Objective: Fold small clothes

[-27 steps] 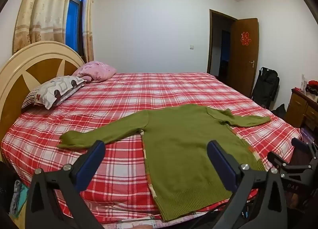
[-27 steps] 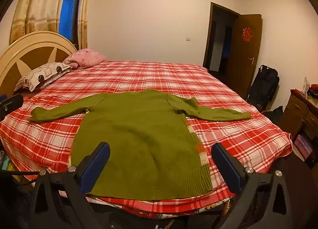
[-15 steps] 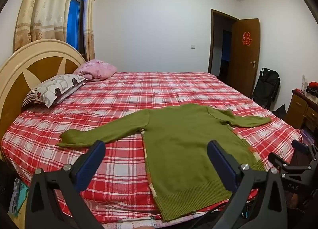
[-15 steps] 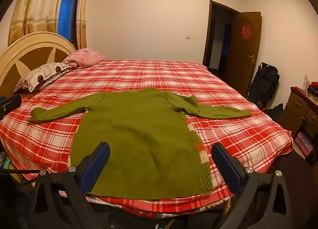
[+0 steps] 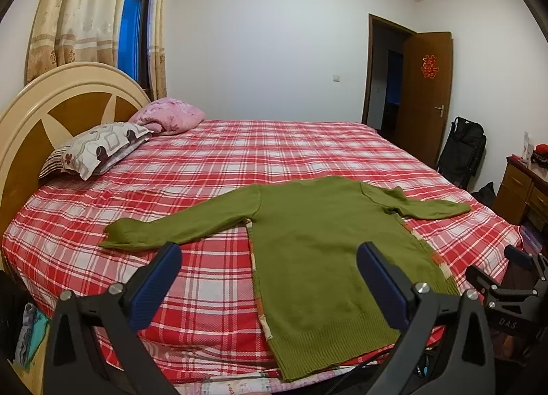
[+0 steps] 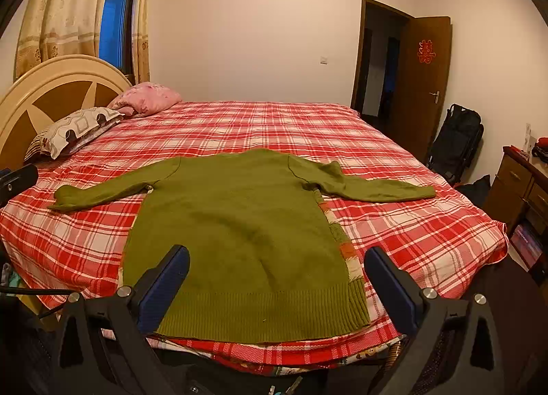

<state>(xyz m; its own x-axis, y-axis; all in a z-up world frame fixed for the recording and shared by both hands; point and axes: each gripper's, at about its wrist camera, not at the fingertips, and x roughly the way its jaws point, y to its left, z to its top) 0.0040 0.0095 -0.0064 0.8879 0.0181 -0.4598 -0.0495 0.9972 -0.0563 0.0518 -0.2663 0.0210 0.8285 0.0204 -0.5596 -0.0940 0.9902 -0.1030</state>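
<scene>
A green sweater [image 6: 239, 223] lies flat on the bed [image 6: 394, 223], spread over the red and white checked cover near the foot edge. It is plain olive knit, with a ribbed hem at six o'clock and the neck end toward twelve. One sleeve stretches out to nine o'clock, the other to three; the three o'clock one bunches a little at the shoulder. A strip of patterned cloth peeks out along its side edges, perhaps another layer beneath, though I cannot be sure. The left hand-held gripper [image 5: 269, 258] hangs wide open above the bed, holding nothing. The right hand-held gripper [image 6: 276, 263] is likewise spread wide and empty, just over the hem.
</scene>
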